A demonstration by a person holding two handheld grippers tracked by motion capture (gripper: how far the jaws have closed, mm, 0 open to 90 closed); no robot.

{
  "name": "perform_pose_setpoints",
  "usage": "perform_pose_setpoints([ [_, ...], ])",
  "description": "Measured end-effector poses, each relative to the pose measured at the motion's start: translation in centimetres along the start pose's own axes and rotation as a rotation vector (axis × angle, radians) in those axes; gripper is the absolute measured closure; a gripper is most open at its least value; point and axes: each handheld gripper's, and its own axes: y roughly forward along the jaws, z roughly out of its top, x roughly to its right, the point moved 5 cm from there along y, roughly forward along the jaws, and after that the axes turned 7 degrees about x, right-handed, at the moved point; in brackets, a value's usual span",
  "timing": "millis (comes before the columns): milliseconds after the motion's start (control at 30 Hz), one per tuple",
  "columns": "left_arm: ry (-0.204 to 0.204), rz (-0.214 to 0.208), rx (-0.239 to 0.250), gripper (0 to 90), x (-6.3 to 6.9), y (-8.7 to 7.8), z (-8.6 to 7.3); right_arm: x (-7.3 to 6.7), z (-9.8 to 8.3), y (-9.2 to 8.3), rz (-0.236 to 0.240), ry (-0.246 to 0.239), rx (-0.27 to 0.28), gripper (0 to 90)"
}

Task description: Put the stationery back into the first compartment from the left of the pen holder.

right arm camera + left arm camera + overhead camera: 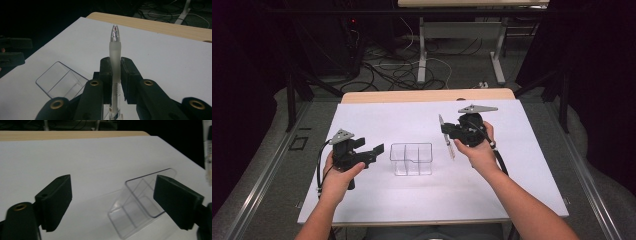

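High view puts the clear divided box (411,159) mid-table; right gripper (447,134), at two o'clock from it, is clamped tight on a frosted pen (446,137). Left gripper (379,150), at nine o'clock, stands wide apart, holding nothing.

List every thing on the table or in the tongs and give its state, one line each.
Pen: clamped in the right tongs, lifted off the table, tip pointing away from the hand.
Clear organizer: upright on the white sheet, compartments empty, untouched.
Left tongs: open, nothing between the jaws, aimed toward the organizer.
Right tongs: shut on the pen.
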Motion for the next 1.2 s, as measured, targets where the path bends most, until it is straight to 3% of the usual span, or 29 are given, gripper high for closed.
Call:
perform_pose_setpoints([
  [133,0.022,-0.052,0.004,27.5,1.8,0.1,0.5,-0.4,-0.2,-0.2,0.014,-0.009,0.015,80.1],
  [200,0.064,-0.074,0.021,34.0,2.7,0.3,0.7,-0.7,-0.3,-0.2,0.021,-0.009,0.008,80.1],
  [233,0.064,-0.074,0.021,35.5,2.7,0.3,0.7,-0.8,-0.4,-0.1,0.026,-0.009,0.009,80.1],
  [367,0.091,-0.111,0.004,35.1,4.2,0.6,0.8,-1.3,-0.6,-0.1,0.04,-0.018,0.007,80.1],
  [567,0.1,-0.147,0.008,35.8,5.0,0.7,1.0,-2.1,-1.0,0.1,0.058,-0.026,-0.003,80.1],
  [600,0.071,-0.148,0.002,35.8,5.2,0.7,0.9,-2.1,-1.0,0.1,0.058,-0.026,-0.003,80.1],
  [767,0.022,-0.178,0.0,42.8,5.5,0.9,0.7,-2.9,-1.2,0.1,0.065,-0.032,0.0,80.1],
  [833,-0.015,-0.222,0.011,46.3,5.8,1.1,0.5,-3.3,-1.2,0.1,0.074,-0.038,0.008,80.1],
  [1200,-0.021,-0.267,-0.036,54.9,7.3,2.0,-0.2,-3.9,-1.2,0.0,0.088,-0.033,0.017,80.1],
])
